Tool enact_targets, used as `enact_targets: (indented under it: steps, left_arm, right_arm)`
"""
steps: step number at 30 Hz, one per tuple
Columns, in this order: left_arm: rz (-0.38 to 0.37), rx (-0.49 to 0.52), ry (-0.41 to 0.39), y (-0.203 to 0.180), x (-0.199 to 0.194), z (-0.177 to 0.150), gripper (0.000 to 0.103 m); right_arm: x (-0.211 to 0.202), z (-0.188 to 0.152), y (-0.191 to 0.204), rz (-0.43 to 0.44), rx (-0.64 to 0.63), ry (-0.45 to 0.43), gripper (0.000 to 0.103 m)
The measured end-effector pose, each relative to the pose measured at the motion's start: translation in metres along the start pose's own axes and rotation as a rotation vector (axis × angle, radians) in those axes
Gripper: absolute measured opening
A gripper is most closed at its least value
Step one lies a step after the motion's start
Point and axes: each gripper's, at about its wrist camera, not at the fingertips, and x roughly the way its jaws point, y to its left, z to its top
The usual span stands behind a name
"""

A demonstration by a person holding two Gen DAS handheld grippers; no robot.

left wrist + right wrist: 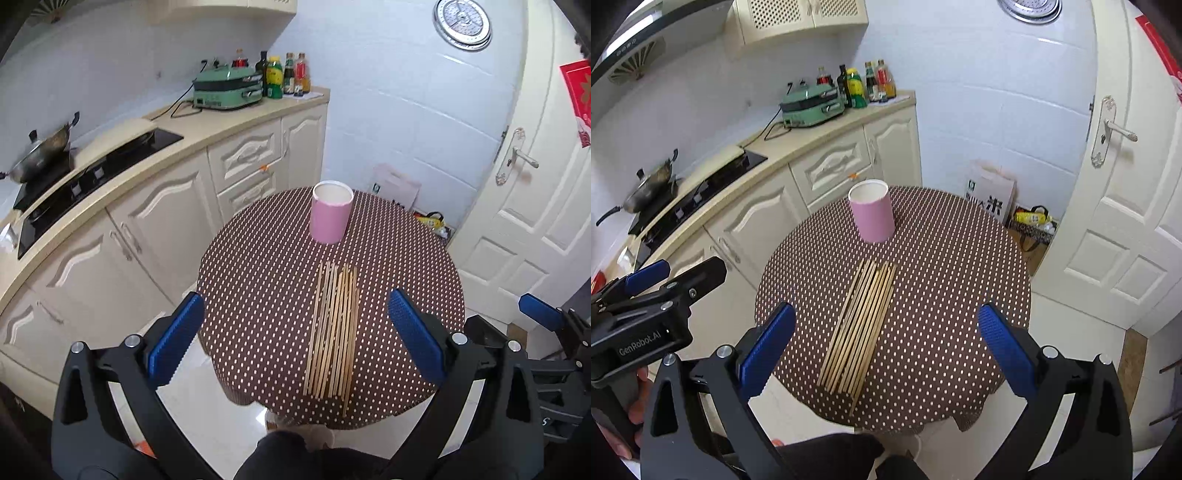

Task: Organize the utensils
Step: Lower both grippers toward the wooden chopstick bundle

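While held above the near edge of the round dotted counter [258, 280]:
Left gripper [295, 325]: fingers spread wide, gripping nothing
Right gripper [886, 332]: fingers spread wide, gripping nothing
Chopsticks [334, 332]: flat bundle on counter, between the fingers
Pink cup [330, 212]: upright beyond chopsticks, apart
Writing: "GenRobot.AI" on left gripper body [639, 345]
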Motion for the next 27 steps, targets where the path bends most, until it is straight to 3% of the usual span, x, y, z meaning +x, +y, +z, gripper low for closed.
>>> enact_targets:
  steps: [13,20,22,24,27]
  left_arm:
    - [0.001,-0.063,0.187,0.003,0.028,-0.023,0.097]
    - [-0.024,-0.016,0.296,0.005,0.071,-0.023,0.097]
    - [-0.047,-0.014,0.33,0.008,0.086,-0.021,0.097]
    - [-0.068,-0.022,0.369,0.013,0.105,-0.016,0.096]
    - [-0.077,-0.025,0.423,0.023,0.133,-0.012,0.095]
  right_arm:
    - [0.031,-0.014,-0.012,0.068,0.049,0.191,0.096]
    - [0.074,-0.012,-0.025,0.123,0.179,0.318,0.095]
    - [0.086,-0.01,-0.026,0.121,0.207,0.34,0.091]
    - [0.104,-0.006,-0.026,0.103,0.232,0.376,0.078]
    - [0.132,-0.001,-0.027,0.072,0.274,0.423,0.067]
